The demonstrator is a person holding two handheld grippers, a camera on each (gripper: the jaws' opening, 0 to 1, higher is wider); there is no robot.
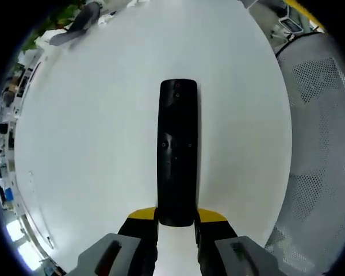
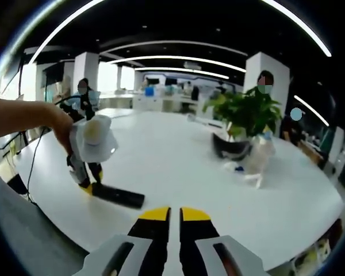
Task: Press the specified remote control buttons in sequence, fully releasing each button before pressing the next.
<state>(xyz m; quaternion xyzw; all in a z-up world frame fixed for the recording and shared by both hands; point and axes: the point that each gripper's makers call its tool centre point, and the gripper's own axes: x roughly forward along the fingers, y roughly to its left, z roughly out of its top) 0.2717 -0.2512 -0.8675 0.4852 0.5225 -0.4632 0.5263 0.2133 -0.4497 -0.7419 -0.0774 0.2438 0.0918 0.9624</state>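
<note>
A long black remote control (image 1: 177,152) lies on the white table (image 1: 92,144), pointing away from me. My left gripper (image 1: 177,218) has its yellow-tipped jaws closed on the remote's near end. In the right gripper view the same remote (image 2: 118,195) rests flat on the table, with the left gripper (image 2: 91,187) held by a person's hand clamped on its left end. My right gripper (image 2: 174,214) hovers above the table's near edge. Its yellow-tipped jaws are together with nothing between them, well to the right of the remote.
A potted green plant (image 2: 241,123) in a dark bowl stands at the table's right, with a white object (image 2: 259,164) beside it. A perforated white chair back (image 1: 319,144) sits by the table edge. People and desks fill the office behind.
</note>
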